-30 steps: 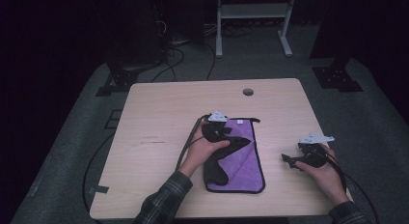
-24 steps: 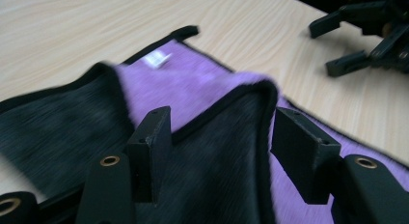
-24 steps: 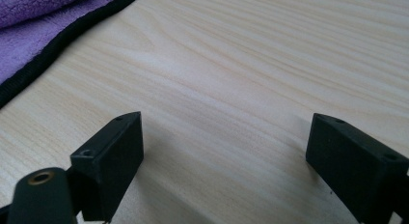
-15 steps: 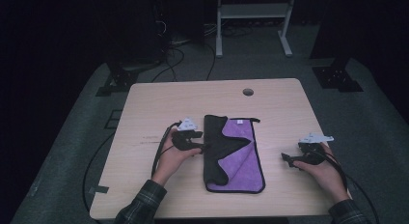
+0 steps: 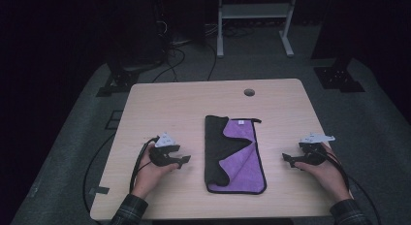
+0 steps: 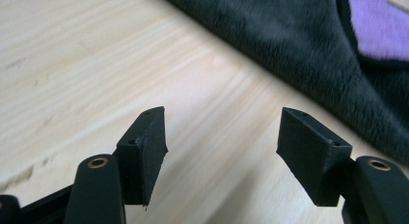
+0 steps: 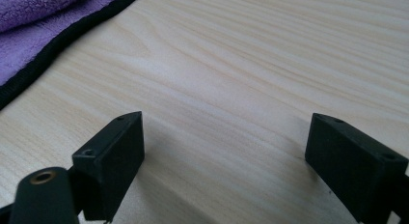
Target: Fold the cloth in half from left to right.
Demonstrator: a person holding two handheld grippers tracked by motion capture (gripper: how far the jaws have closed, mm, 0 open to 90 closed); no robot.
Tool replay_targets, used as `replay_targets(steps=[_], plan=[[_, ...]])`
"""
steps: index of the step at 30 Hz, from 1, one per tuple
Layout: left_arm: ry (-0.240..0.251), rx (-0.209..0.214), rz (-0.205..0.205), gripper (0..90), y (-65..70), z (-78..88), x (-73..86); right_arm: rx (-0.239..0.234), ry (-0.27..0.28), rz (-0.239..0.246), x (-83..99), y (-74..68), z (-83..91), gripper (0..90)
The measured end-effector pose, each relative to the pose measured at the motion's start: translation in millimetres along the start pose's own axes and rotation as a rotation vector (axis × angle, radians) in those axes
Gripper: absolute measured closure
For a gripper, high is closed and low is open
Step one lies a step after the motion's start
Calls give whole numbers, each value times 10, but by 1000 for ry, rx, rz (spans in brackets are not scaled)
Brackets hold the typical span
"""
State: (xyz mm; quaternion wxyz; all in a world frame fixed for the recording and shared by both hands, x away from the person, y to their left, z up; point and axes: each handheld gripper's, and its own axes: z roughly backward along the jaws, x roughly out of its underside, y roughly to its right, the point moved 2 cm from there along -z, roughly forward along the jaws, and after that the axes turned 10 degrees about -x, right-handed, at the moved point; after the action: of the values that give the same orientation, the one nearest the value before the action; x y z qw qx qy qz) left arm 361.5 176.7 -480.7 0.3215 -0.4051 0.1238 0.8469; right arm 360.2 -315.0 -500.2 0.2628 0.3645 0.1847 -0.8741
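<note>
A purple cloth [image 5: 245, 157] with a black underside and black edging lies folded lengthwise in the middle of the wooden table [image 5: 184, 108]; its dark flap covers the left half. My left gripper [image 5: 186, 161] rests on the table left of the cloth, pointing at it. Its jaws have just been opening and hold nothing; the left gripper view shows bare wood between them and the cloth's dark flap [image 6: 308, 55] beyond. My right gripper [image 5: 287, 160] rests right of the cloth, open and empty, with the purple edge [image 7: 43, 26] at its upper left.
A round cable hole [image 5: 249, 92] sits near the table's far edge. Black cables trail from both grippers over the near edge. Beyond the table stand a white frame [image 5: 252, 21] and dark stands on the grey floor.
My left hand has let go of the cloth and drawn away to the left, down onto the table. The cloth now lies still, folded. The right hand has not moved.
</note>
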Motion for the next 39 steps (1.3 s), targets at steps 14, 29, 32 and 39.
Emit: replay_targets(steps=[14,29,32,39], plan=[[-11,-31,-12,225,-111,2,186,-17,47,0,14,60,69,556],[-70,-90,-35,0,-92,-60,179,-87,89,34,-245,-23,115,606],[-71,-91,-35,0,-93,-59,179,-101,93,58,-340,-69,101,604],[-74,-89,-35,0,-94,-58,179,-112,113,73,-507,-114,87,591]])
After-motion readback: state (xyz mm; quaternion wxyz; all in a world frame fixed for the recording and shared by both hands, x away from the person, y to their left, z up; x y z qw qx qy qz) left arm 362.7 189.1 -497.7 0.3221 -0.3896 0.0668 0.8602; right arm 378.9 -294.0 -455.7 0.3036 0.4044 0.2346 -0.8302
